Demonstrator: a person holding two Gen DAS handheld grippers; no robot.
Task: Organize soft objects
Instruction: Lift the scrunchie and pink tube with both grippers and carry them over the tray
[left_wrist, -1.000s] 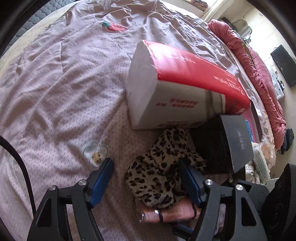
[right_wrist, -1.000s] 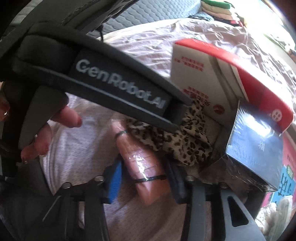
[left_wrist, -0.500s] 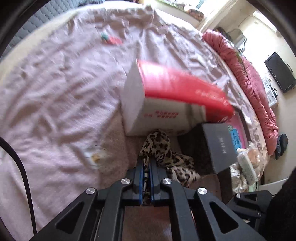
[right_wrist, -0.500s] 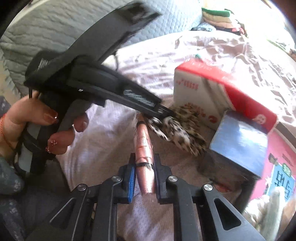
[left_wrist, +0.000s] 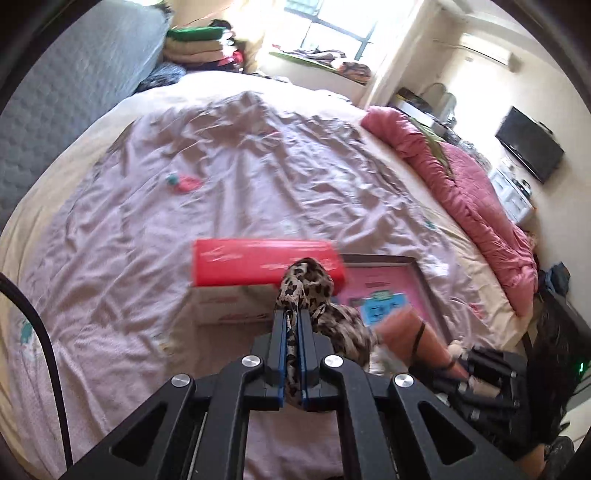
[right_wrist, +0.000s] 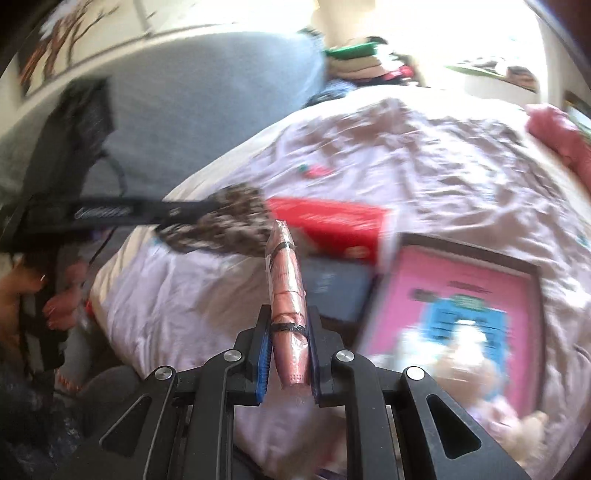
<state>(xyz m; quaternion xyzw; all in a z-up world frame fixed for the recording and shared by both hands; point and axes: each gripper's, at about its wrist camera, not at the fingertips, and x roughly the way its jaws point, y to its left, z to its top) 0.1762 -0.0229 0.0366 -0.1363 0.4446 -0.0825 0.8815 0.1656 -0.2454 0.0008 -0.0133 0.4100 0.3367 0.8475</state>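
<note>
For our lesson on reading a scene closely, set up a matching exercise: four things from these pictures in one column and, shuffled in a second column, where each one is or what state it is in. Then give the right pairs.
Things
1. leopard-print cloth
2. pink wrapped roll
3. red-topped box
4. pink quilt

Places or states
A. bunched along the far edge of the bed
B. pinched in the left gripper
C. resting on the bed beside a pink book
D. clamped in the right gripper

Pairs: 1-B, 2-D, 3-C, 4-A
</note>
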